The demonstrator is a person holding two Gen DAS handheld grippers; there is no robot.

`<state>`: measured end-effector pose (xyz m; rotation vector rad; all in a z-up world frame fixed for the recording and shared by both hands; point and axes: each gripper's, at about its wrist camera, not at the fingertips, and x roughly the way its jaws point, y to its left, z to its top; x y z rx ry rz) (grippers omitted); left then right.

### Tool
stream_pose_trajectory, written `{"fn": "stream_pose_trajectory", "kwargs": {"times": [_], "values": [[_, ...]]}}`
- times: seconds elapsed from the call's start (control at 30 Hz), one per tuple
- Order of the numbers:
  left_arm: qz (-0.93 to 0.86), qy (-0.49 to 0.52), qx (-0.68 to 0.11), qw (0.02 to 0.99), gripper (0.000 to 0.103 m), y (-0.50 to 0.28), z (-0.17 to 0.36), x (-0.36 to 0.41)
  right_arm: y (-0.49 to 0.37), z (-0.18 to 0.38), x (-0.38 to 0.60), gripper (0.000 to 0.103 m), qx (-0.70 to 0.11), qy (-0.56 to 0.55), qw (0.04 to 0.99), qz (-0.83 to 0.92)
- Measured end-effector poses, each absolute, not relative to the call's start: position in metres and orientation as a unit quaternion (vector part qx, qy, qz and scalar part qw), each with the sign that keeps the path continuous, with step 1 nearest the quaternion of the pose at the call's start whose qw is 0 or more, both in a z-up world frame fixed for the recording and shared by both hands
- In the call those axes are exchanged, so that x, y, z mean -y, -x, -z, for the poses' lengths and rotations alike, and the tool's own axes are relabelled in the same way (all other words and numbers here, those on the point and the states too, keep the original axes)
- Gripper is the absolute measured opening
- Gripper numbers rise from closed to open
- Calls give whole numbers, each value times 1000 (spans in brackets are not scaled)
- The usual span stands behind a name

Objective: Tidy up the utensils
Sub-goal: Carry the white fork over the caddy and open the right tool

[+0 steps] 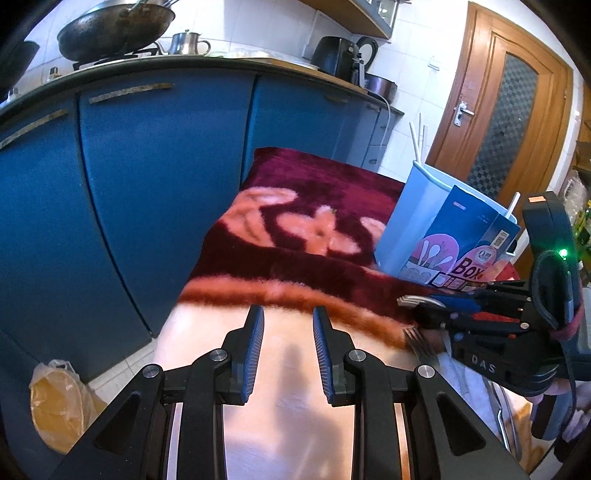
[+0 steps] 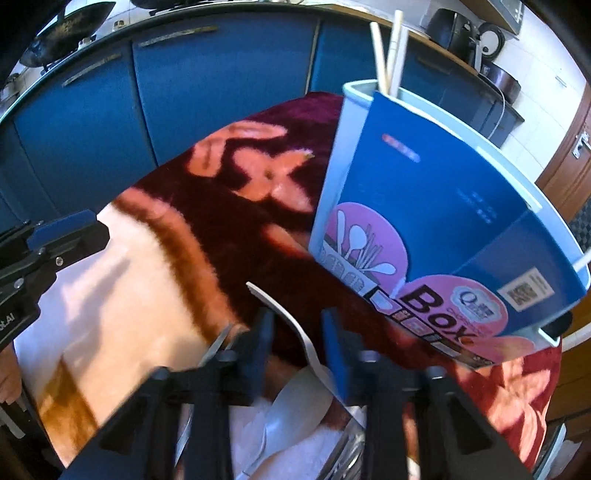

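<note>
A light blue utensil holder (image 1: 417, 218) with a blue "Box" card sleeve (image 2: 443, 236) stands on the maroon and peach blanket (image 1: 295, 229); white sticks (image 2: 391, 44) poke out of it. My left gripper (image 1: 288, 332) is open and empty over the blanket's peach edge. My right gripper (image 2: 297, 332) is open, its jaws on either side of a white spoon (image 2: 295, 369) that lies between them; in the left wrist view the right gripper (image 1: 413, 314) is at the right with fork tines (image 1: 417, 341) just below it. More utensils lie blurred under the right gripper.
Blue kitchen cabinets (image 1: 147, 166) stand behind the blanket, with a wok (image 1: 114, 27) and a kettle (image 1: 186, 42) on the counter. A yellow plastic bag (image 1: 59, 402) lies on the floor at left. A wooden door (image 1: 509, 122) is at right.
</note>
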<state>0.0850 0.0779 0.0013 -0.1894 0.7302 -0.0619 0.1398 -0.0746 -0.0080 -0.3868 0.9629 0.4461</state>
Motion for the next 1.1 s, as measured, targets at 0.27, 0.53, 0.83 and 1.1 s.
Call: {"fn": "stream_pose_trajectory", "kwargs": {"times": [0.27,0.53,0.83,1.1], "values": [[41,89,-361,928,28,-86,0,-68,-123,-17,95,7,-398,171,878,-204],[57,77,-364,927,28,-87,-2,-52,-96,-52,135,5,-329,115,918,-189],[73,68,-370,924,28,-88,-2,-33,-86,-76,188,5,-257,14,955,-149],[78,55,-372,923,28,-88,-3,-23,-88,-91,220,5,-209,-47,970,-112]]}}
